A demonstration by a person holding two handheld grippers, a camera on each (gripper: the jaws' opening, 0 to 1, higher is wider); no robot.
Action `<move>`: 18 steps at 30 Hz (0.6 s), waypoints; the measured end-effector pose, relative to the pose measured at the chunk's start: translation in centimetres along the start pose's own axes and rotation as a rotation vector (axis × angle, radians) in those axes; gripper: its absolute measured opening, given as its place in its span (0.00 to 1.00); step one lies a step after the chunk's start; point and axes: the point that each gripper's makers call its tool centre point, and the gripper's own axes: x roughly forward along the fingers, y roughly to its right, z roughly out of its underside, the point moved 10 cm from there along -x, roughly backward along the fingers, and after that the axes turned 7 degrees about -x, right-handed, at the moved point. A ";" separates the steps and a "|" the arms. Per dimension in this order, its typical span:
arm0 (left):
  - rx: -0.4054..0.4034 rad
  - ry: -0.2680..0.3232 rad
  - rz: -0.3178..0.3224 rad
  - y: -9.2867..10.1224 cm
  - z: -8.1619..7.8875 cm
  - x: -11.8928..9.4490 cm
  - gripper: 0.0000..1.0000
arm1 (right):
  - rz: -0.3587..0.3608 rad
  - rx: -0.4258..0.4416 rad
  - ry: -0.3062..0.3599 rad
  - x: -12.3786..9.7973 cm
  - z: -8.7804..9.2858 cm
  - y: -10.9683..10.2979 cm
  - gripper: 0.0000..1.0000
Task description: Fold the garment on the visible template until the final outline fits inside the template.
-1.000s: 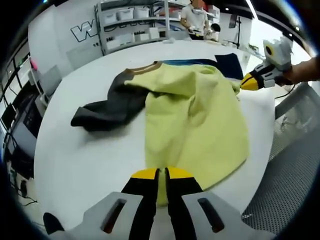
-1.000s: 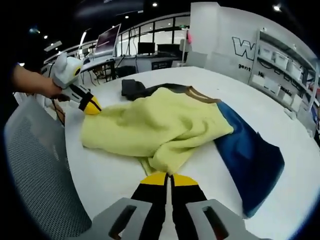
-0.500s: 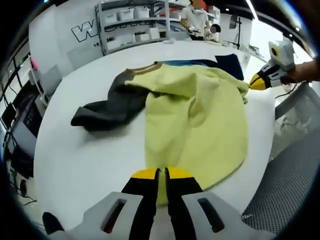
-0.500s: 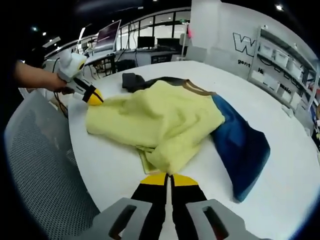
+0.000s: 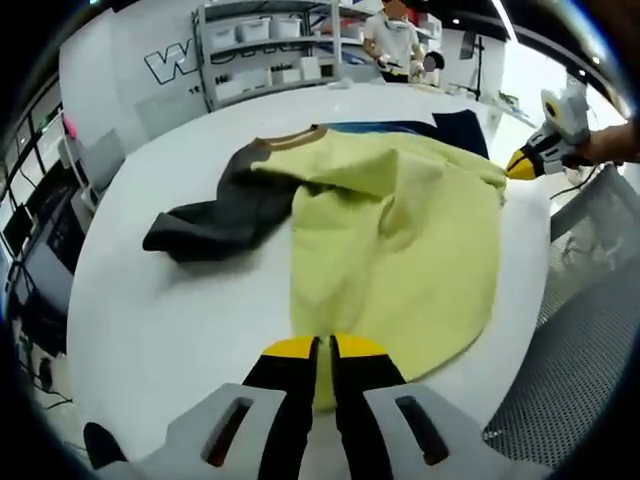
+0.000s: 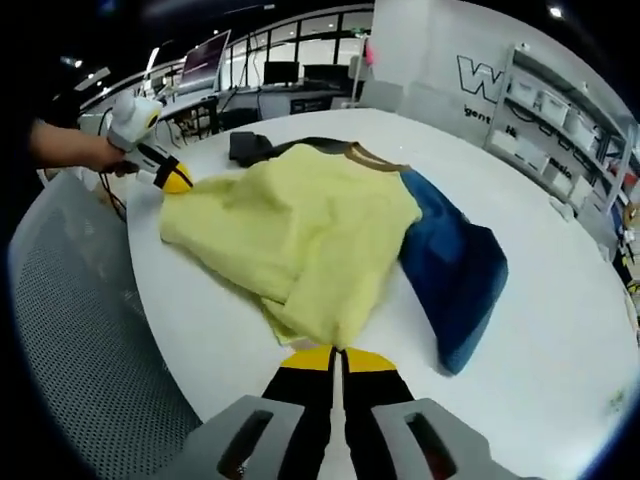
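A yellow garment (image 5: 400, 250) with a brown collar (image 5: 290, 137) lies spread on the white round table (image 5: 150, 320). Its dark grey sleeve (image 5: 215, 215) trails to the left, and a blue part (image 5: 440, 127) shows behind it. My left gripper (image 5: 322, 345) is shut on the near yellow hem. My right gripper (image 5: 520, 165), held by a hand, pinches the far right corner. In the right gripper view, my right gripper (image 6: 336, 352) is shut on the yellow cloth (image 6: 300, 230), the blue part (image 6: 450, 270) lies to the right, and the left gripper (image 6: 178, 183) holds the far corner.
A grey mesh chair (image 5: 590, 330) stands close against the table's edge (image 6: 70, 330). Shelves with white bins (image 5: 260, 40) and a person (image 5: 395, 35) are beyond the table. Desks with monitors (image 6: 215, 65) stand in the background.
The right gripper has drawn its corner of the yellow cloth outward, away from the collar, so the bunched folds have flattened and spread. The left gripper has stayed in place on the hem.
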 end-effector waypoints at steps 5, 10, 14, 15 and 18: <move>-0.003 0.001 0.002 0.0 0.0 0.0 0.08 | 0.038 0.032 -0.015 0.3 0.7 0.9 0.00; -0.004 0.001 0.002 0.0 0.1 0.0 0.08 | 0.099 0.056 -0.025 0.2 0.8 1.3 0.00; -0.009 0.002 0.002 -0.1 0.1 0.1 0.08 | 0.054 0.128 -0.009 -0.1 0.8 0.5 0.12; -0.009 0.002 0.002 -0.1 0.1 0.0 0.08 | 0.051 0.110 -0.014 -0.1 0.8 0.3 0.09; -0.012 0.004 0.002 -0.1 0.1 0.1 0.08 | 0.022 0.083 -0.021 0.0 0.5 -0.3 0.11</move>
